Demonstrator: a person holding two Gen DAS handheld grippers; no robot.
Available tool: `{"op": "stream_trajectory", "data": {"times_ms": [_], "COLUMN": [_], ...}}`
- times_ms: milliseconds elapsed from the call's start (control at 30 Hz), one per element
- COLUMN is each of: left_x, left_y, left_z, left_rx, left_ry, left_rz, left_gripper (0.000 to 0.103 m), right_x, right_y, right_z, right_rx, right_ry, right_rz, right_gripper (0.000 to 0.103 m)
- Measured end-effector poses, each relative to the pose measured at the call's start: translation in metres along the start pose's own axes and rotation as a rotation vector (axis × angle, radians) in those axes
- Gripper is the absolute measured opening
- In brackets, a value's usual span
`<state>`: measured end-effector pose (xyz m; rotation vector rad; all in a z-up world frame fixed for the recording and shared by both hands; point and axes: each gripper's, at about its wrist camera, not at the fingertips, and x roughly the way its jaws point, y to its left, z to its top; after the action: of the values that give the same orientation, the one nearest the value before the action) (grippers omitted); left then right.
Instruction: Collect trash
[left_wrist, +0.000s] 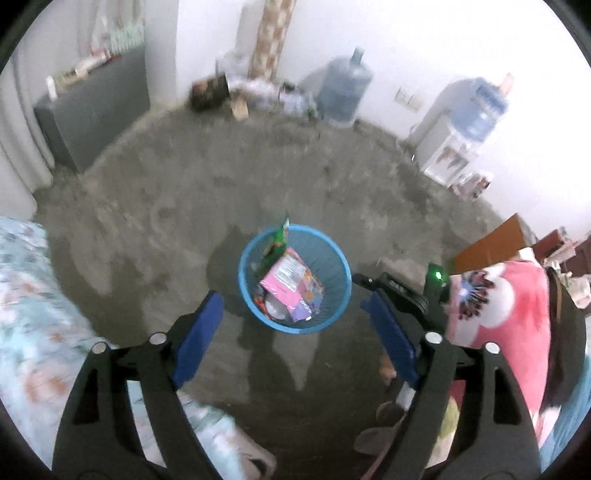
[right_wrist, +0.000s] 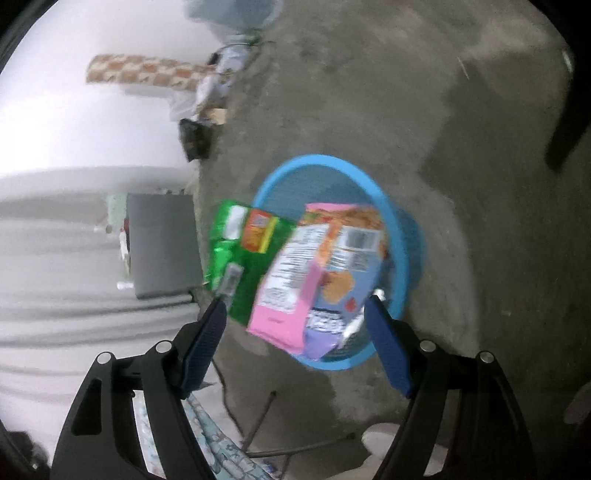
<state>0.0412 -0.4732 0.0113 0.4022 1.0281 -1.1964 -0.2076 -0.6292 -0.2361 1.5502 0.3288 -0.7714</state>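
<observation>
Trash fills the blue basket (left_wrist: 294, 293) on the concrete floor (left_wrist: 221, 192): a pink packet (right_wrist: 291, 273), a green wrapper (right_wrist: 240, 258), likely light, crinkly, best pinched at an edge; both grippers' jaws gape empty.

Bare concrete floor (left_wrist: 258, 177) all around me, and that big blue water jug (left_wrist: 345, 88) stands on it by the far wall. Left of the jug there's a patterned roll (left_wrist: 271, 37) leaning upright, further left a grey cabinet (left_wrist: 96, 107), and off to the jug's right a white water dispenser (left_wrist: 458, 136).
</observation>
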Motion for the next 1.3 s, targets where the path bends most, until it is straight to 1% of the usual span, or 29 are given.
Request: {"op": "stream_trajectory", "data": {"times_ms": [33,67,100,133,167,200,233,267,300,333,400,433,500,533,600,667,733,800,833,900,967,1000,1033,1067,1133,1167,1200,1300], "left_x": [-0.027,-0.047,-0.069,-0.095,-0.114,-0.132,-0.153,-0.171,-0.182,-0.200,-0.224,-0.238,-0.256,-0.263,-0.273,-0.278,-0.282,-0.288,-0.288,-0.283,-0.273,-0.270,-0.261,-0.255,-0.247,-0.245,-0.244,-0.246], "left_y": [0.005,0.011,0.017,0.025,0.034,0.041,0.052,0.061,0.069,0.079,0.090,0.096,0.104,0.104,0.106,0.101,0.096,0.093,0.091,0.092,0.094,0.096,0.100,0.102,0.104,0.104,0.103,0.099], "left_z": [-0.009,-0.016,-0.026,-0.042,-0.054,-0.067,-0.084,-0.099,-0.109,-0.126,-0.150,-0.165,-0.188,-0.201,-0.222,-0.243,-0.260,-0.278,-0.285,-0.296,-0.309,-0.318,-0.326,-0.332,-0.342,-0.345,-0.346,-0.348], "left_rx": [0.006,0.008,0.004,-0.012,-0.031,-0.055,-0.094,-0.134,-0.164,-0.225,-0.312,-0.365,-0.429,-0.463,-0.489,-0.489,-0.484,-0.477,-0.472,-0.473,-0.501,-0.516,-0.544,-0.563,-0.590,-0.590,-0.587,-0.592], "left_ry": [-0.042,-0.076,-0.119,-0.173,-0.209,-0.245,-0.286,-0.317,-0.337,-0.365,-0.400,-0.422,-0.453,-0.465,-0.470,-0.457,-0.459,-0.459,-0.446,-0.404,-0.326,-0.296,-0.249,-0.217,-0.164,-0.152,-0.152,-0.201], "left_rz": [0.005,0.012,0.026,0.059,0.090,0.126,0.180,0.225,0.254,0.320,0.423,0.503,0.614,0.678,0.754,0.839,0.869,0.882,0.896,0.924,0.949,0.946,0.927,0.909,0.862,0.853,0.854,0.857], "left_gripper": [0.082,0.083,0.084,0.087,0.089,0.092,0.092,0.093,0.093,0.094,0.094,0.094,0.094,0.094,0.094,0.094,0.094,0.094,0.094,0.094,0.094,0.094,0.094,0.094,0.094,0.094,0.094,0.094], "right_x": [-0.008,-0.017,-0.023,-0.036,-0.046,-0.055,-0.068,-0.080,-0.092,-0.108,-0.126,-0.138,-0.150,-0.157,-0.165,-0.175,-0.184,-0.191,-0.190,-0.185,-0.177,-0.173,-0.171,-0.169,-0.164,-0.162,-0.160,-0.156], "right_y": [0.019,0.044,0.061,0.095,0.118,0.138,0.167,0.190,0.209,0.234,0.257,0.271,0.281,0.286,0.287,0.284,0.279,0.274,0.276,0.269,0.261,0.255,0.242,0.233,0.217,0.210,0.204,0.191], "right_z": [-0.005,-0.013,-0.019,-0.033,-0.045,-0.057,-0.077,-0.096,-0.115,-0.146,-0.183,-0.213,-0.248,-0.271,-0.301,-0.332,-0.358,-0.382,-0.392,-0.409,-0.426,-0.432,-0.439,-0.442,-0.447,-0.448,-0.450,-0.452], "right_rx": [-0.056,-0.132,-0.184,-0.294,-0.371,-0.439,-0.540,-0.629,-0.708,-0.821,-0.951,-1.042,-1.134,-1.186,-1.241,-1.304,-1.362,-1.415,-1.431,-1.477,-1.510,-1.528,-1.541,-1.543,-1.535,-1.533,-1.538,-1.548], "right_ry": [-0.018,-0.039,-0.051,-0.074,-0.090,-0.105,-0.128,-0.153,-0.179,-0.213,-0.236,-0.243,-0.242,-0.229,-0.218,-0.215,-0.240,-0.256,-0.244,-0.189,-0.152,-0.137,-0.112,-0.088,-0.048,-0.040,-0.039,-0.049], "right_rz": [0.005,0.010,0.015,0.030,0.043,0.055,0.068,0.078,0.087,0.101,0.125,0.145,0.161,0.172,0.155,0.148,0.151,0.122,0.098,0.015,-0.069,-0.104,-0.131,-0.151,-0.197,-0.225,-0.251,-0.300], "right_gripper": [0.075,0.075,0.075,0.075,0.075,0.076,0.081,0.084,0.087,0.090,0.095,0.096,0.097,0.097,0.097,0.097,0.097,0.097,0.097,0.097,0.097,0.097,0.097,0.097,0.097,0.097,0.097,0.097]}}
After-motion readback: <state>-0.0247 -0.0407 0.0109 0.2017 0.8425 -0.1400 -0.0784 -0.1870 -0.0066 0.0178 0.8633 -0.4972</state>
